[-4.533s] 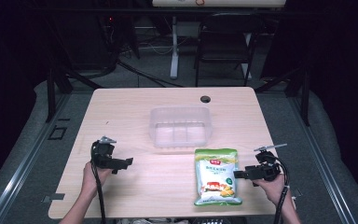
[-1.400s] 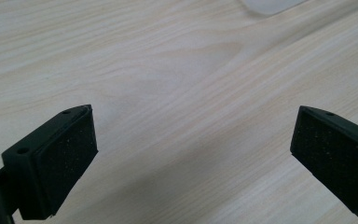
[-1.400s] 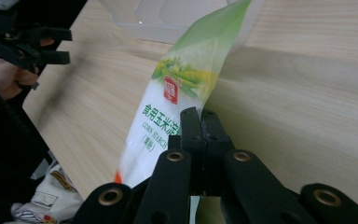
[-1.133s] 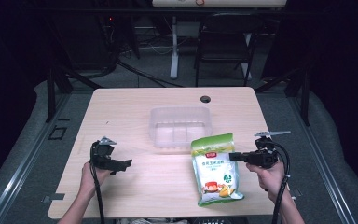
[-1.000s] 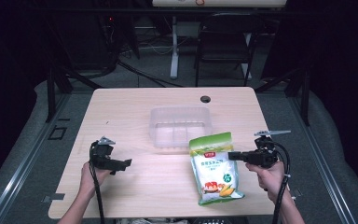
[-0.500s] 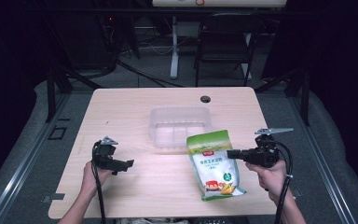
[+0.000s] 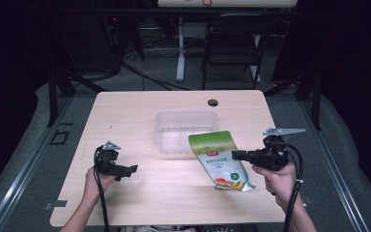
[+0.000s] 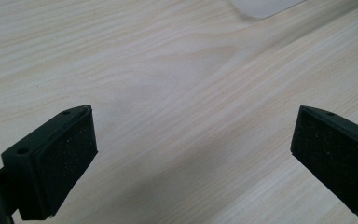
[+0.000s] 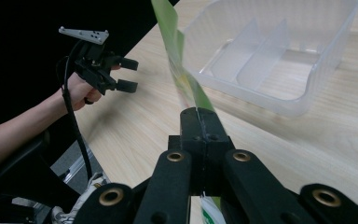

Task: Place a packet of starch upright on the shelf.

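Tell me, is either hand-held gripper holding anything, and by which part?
The right hand-held gripper is shut on the side edge of the green snack bag. The left hand-held gripper is open and holds nothing.

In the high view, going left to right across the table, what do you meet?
left gripper → clear plastic bin → green snack bag → right gripper
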Demonstrator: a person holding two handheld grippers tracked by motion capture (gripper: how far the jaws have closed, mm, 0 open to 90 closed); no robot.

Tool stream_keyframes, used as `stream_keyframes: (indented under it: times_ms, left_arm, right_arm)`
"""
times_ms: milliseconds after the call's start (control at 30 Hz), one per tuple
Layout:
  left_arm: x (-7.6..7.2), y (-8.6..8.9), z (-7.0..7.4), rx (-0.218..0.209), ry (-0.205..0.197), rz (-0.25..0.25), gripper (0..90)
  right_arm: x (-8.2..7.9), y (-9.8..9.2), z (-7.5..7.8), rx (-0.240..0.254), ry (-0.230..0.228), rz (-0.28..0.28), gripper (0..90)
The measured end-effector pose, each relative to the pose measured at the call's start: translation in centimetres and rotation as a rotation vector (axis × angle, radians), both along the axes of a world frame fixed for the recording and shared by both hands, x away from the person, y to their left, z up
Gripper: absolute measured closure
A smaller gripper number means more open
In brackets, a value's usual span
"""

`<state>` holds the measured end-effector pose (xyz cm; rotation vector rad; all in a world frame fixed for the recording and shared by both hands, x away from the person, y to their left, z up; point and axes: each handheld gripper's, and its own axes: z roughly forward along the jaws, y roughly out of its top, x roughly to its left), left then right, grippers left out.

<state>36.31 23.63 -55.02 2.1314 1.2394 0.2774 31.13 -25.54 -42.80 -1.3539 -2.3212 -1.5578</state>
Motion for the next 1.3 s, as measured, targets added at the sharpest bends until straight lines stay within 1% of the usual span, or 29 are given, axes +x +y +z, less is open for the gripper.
stream_keyframes:
  times_ms: [67,233,267,367,467,533,567,633,733,767,933,1133,1300]
  left_arm:
    - [0.0,0.2,-0.1,-0.01,-0.002,0.01,0.3]
    - [0.0,0.2,-0.1,-0.011,-0.004,0.012,0.3]
    - [0.0,0.2,0.0,-0.009,-0.001,0.008,0.3]
    - [0.0,0.1,0.0,-0.004,-0.002,0.003,0.3]
    - [0.0,0.1,0.0,-0.001,-0.001,0.005,0.3]
    - [0.0,0.1,0.0,-0.003,-0.008,0.006,0.3]
    - [0.0,0.2,0.0,0.005,-0.014,0.004,0.3]
    - [0.0,0.2,0.0,0.003,-0.013,0.008,0.3]
    - [0.0,0.2,0.0,-0.005,-0.01,0.01,0.3]
    - [0.0,0.2,0.0,-0.005,-0.01,0.01,0.3]
    - [0.0,0.2,0.0,0.001,-0.011,0.009,0.3]
    - [0.0,0.2,-0.2,-0.002,-0.007,0.009,0.3]
    - [-0.1,0.2,-0.1,-0.004,-0.003,0.006,0.3]
  right_arm:
    - [0.1,0.1,0.2,-0.001,-0.008,-0.001,90.0]
    - [0.4,0.2,0.9,-0.022,-0.019,-0.011,90.0]
    - [0.4,0.3,1.0,-0.02,-0.022,-0.019,90.0]
    - [0.5,0.2,1.4,-0.009,-0.03,-0.017,90.0]
    - [0.7,0.0,2.0,0.013,-0.044,-0.034,90.0]
    - [0.8,0.0,2.4,0.026,-0.053,-0.041,90.0]
    - [0.9,0.0,2.6,0.029,-0.057,-0.046,90.0]
    - [0.9,0.1,2.7,0.029,-0.061,-0.047,90.0]
    - [1.2,0.4,3.4,0.032,-0.08,-0.051,90.0]
    - [1.2,0.4,3.4,0.032,-0.08,-0.051,90.0]
    - [1.7,0.8,4.5,0.037,-0.098,-0.055,90.0]
    - [2.3,1.4,5.1,0.05,-0.113,-0.059,90.0]
    - [2.9,1.8,5.5,0.044,-0.121,-0.067,90.0]
